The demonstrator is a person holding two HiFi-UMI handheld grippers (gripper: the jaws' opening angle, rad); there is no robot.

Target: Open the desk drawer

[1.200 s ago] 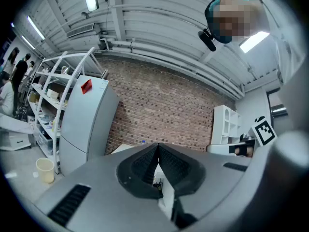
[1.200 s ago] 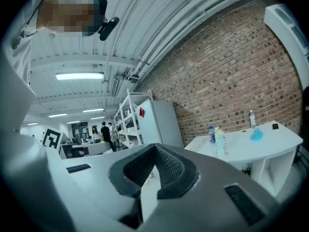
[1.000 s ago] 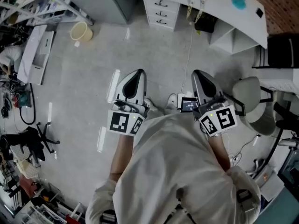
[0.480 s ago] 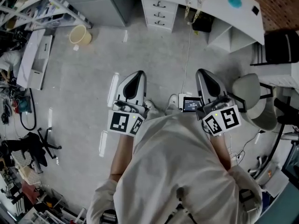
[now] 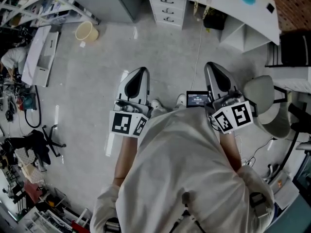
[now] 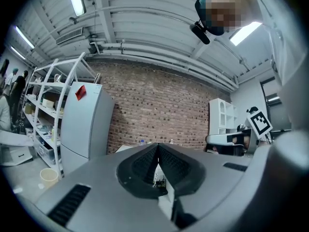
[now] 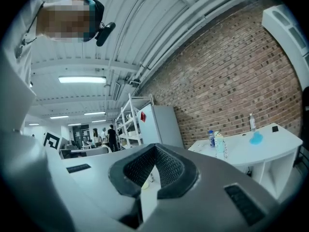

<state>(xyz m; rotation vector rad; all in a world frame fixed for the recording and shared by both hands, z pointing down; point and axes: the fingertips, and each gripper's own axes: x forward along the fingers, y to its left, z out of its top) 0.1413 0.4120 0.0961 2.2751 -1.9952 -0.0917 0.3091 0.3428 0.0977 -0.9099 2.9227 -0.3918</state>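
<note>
Your left gripper point(image 5: 141, 72) and right gripper point(image 5: 212, 66), jaws pressed together and empty, crept slightly forward; the desk drawers point(image 5: 170, 9) stayed closed, well apart.

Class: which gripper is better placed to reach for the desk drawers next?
Left, probably: the left gripper points straight at the drawers; the right gripper aims beside them. Both shut, empty, far off.

- Head view looks steeply down from above the person, with the table point(image 5: 233, 11) well off at 1 o'clock.
- Left gripper view and right gripper view look level along their own jaws, both facing the brick wall point(image 6: 159, 110) and grey cabinet point(image 6: 84, 124).
</note>
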